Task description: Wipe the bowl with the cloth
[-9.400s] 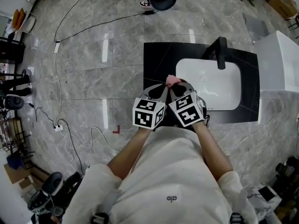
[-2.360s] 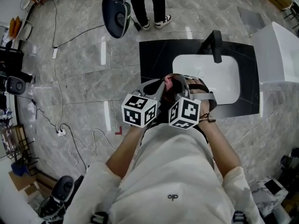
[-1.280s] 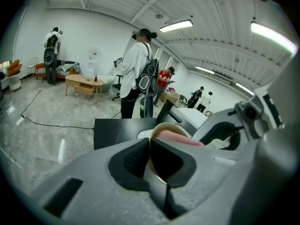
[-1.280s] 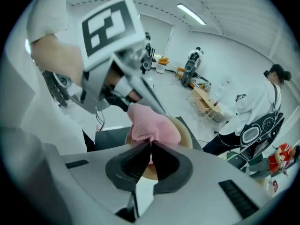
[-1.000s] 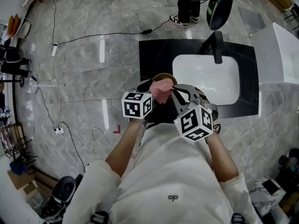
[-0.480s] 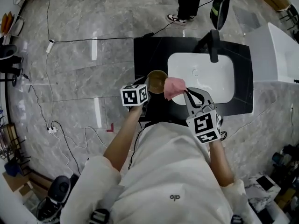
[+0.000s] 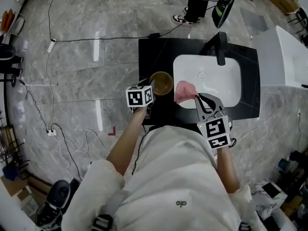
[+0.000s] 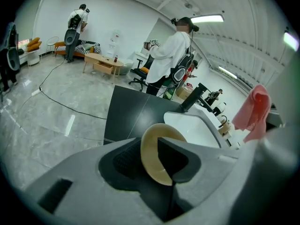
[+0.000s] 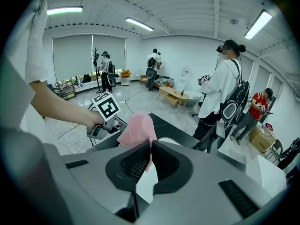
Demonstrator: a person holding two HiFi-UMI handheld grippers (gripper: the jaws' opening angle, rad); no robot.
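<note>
A tan bowl [image 7: 161,83] sits on the black counter [image 7: 154,52] left of the sink. My left gripper [image 7: 150,88] is at its near-left rim. In the left gripper view the bowl [image 8: 153,159] has its rim between the jaws of the left gripper [image 8: 149,145]. Those jaws are opening, with a little space beside the rim. My right gripper [image 7: 196,96] is shut on a pink cloth [image 7: 184,91], held up over the counter's edge by the sink, apart from the bowl. The right gripper view shows the cloth [image 9: 137,125] rising from the shut right gripper [image 9: 151,144].
A white sink [image 7: 226,88] with a black faucet [image 7: 220,47] is set in the counter. A white unit [image 7: 284,57] stands at the right. A person [image 7: 197,4] stands beyond the counter, and others are farther off. Cables [image 7: 72,37] trail over the grey floor at left.
The two grippers have drawn apart. The bowl has gone down and left to the counter, and the cloth, earlier against the bowl, has moved right with the right gripper.
</note>
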